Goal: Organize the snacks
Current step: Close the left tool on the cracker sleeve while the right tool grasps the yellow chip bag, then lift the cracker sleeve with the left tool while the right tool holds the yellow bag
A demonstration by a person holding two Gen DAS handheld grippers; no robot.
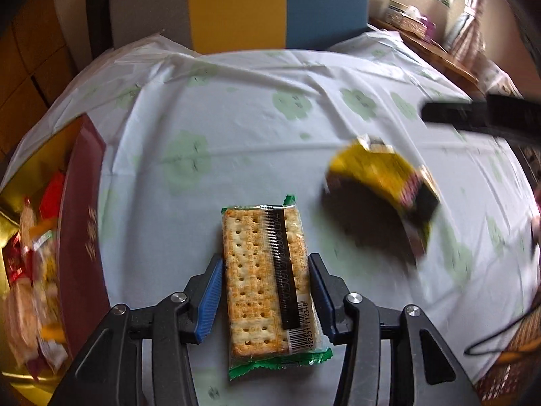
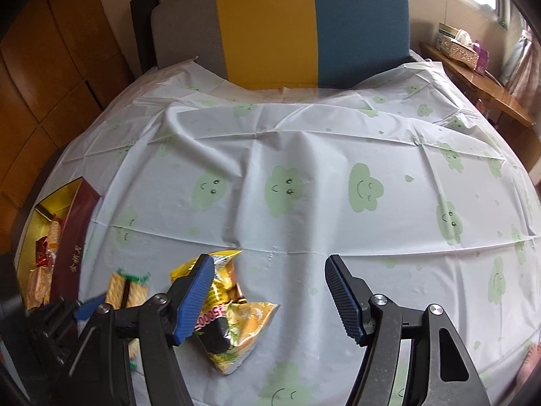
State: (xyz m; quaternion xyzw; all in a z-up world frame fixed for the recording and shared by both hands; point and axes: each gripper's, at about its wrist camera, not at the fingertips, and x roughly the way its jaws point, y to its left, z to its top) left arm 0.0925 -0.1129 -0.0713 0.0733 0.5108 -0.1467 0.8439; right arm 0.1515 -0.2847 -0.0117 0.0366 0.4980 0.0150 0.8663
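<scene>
Left gripper (image 1: pixel 265 291) pinches the cracker pack (image 1: pixel 267 280), right gripper (image 2: pixel 270 294) hangs open beside the chip bag (image 2: pixel 230 308), so squeezing harder probably snaps crackers.

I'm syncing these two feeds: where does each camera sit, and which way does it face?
Left wrist: on the left tongs, looking along its fingers at the cracker pack between them; the right tongs shows far right.
Right wrist: on the right tongs, open over the tablecloth, the yellow snack bag under its left finger; the left tongs shows at left.
Both show the pack, the bag, the red box and the chair.
</scene>
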